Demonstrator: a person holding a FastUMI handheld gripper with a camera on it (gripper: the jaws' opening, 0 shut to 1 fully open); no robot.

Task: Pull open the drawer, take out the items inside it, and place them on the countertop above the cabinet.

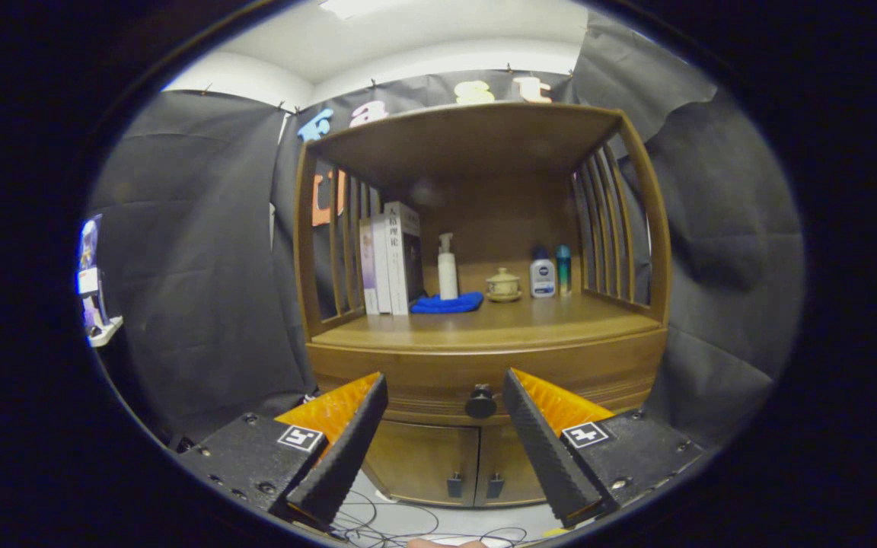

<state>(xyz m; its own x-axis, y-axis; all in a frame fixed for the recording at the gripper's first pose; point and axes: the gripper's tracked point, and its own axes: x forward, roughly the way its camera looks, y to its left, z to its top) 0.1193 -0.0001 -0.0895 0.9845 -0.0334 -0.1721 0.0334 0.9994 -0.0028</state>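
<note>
Your tongs (444, 384) are spread wide and hold nothing, with the dark round knob (480, 401) of the closed drawer (438, 380) sitting between the fingertips, just beyond them, lined up for a pinch. Farther off, the countertop (530, 323) has bare wood at its near edge for the items, while books (393, 259), a blue cloth (446, 303) and bottles (543, 275) crowd the far side.

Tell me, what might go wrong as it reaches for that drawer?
The tool is open, its fingers either side of the small round knob but short of it; closing too early would probably miss it. The knob looks small, so the fingers might slip off in pulling. The countertop already holds books, a blue cloth and bottles, so new items could knock them.
</note>
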